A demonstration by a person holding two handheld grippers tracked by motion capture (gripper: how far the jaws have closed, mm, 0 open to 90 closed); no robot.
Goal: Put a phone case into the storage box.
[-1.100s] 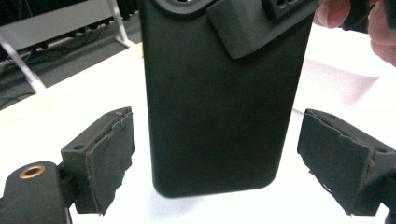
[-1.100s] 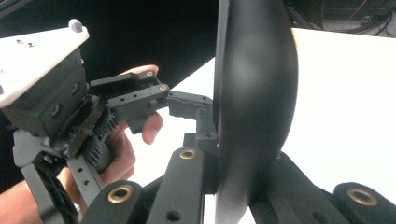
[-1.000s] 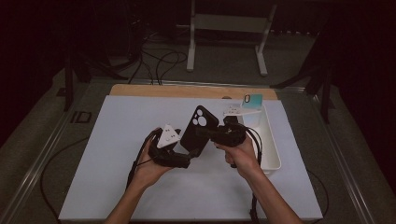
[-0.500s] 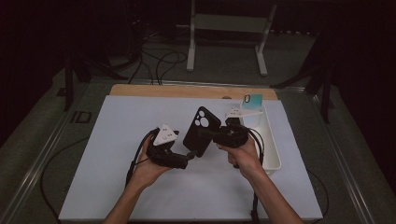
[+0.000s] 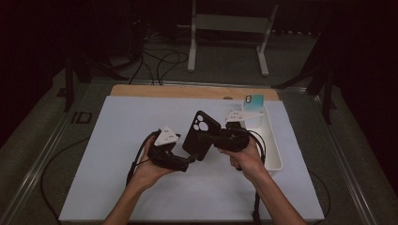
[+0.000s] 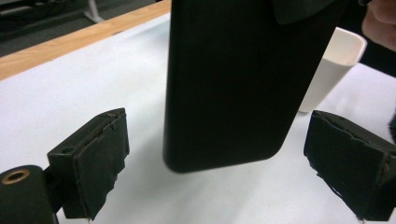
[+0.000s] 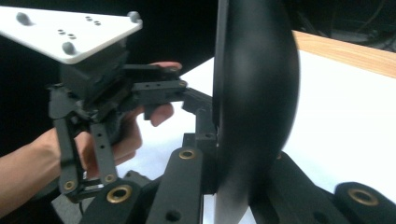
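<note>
A black phone case [image 5: 201,135] with camera cut-outs stands tilted above the white mat, and my right gripper [image 5: 203,138] is shut on its edge. In the right gripper view the case [image 7: 257,102] rises edge-on from the jaws of the right gripper [image 7: 233,186]. My left gripper [image 5: 190,159] sits below and left of it. Its jaws have just been opening. In the left gripper view the case's lower end [image 6: 233,84] hangs between the pads [image 6: 93,163] of the left gripper [image 6: 222,163], with a gap on each side.
A white tray [image 5: 272,150] lies right of the hands, with a teal card [image 5: 253,102] at its far end. The white mat [image 5: 117,154] covers the table up to a wooden strip [image 5: 187,91] at the back. Cables trail off the front edge.
The left gripper's jaws have spread a little wider around the case's lower end. Both hands have stayed in place, and the right gripper keeps its hold.
</note>
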